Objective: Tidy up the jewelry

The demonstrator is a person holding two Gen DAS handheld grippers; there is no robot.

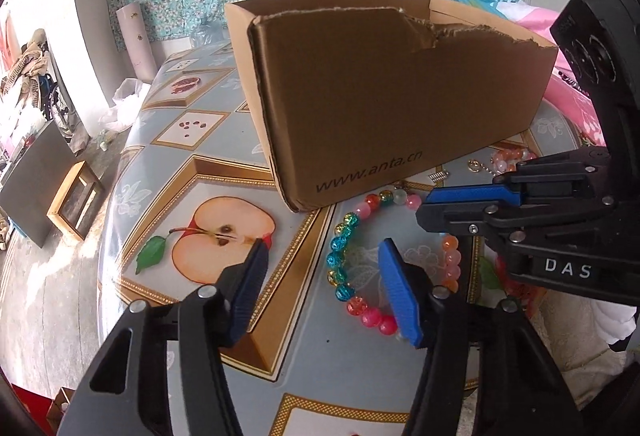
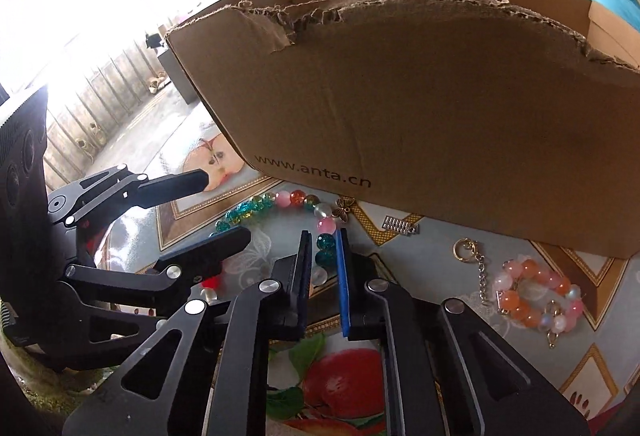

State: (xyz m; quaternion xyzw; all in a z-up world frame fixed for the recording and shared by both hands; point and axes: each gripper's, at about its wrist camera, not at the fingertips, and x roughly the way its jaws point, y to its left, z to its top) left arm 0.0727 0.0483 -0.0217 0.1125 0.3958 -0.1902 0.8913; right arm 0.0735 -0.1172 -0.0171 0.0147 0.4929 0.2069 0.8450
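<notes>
My right tongs (image 2: 325, 236) stand narrowed to a slim gap over the far side of the multicoloured bead bracelet (image 1: 362, 236), teal beads showing between the blue pads; whether the pads actually press the beads I cannot tell from either view. My left tongs (image 1: 324, 248) stand about half open, one finger (image 1: 394, 284) planted inside the bracelet's loop, the other on the apple print of the tabletop (image 1: 208, 172), with the near-left arc of beads lying between them and not gripped.

The bracelet lies flat on the fruit-patterned tabletop, just in front of the torn-edged cardboard box (image 1: 392, 92), which carries a printed web address along its lower edge. A small butterfly charm (image 2: 342, 210) sits on the strand close to the box.

To the right of my right tongs a second bracelet of orange and pink beads (image 2: 534, 296) lies coiled, with a gold ring and chain (image 2: 474, 260) just beside it. A small metal ribbed piece (image 2: 401, 226) rests near the box's bottom edge. Bedding in pink and turquoise (image 1: 500, 2) shows beyond the box.
</notes>
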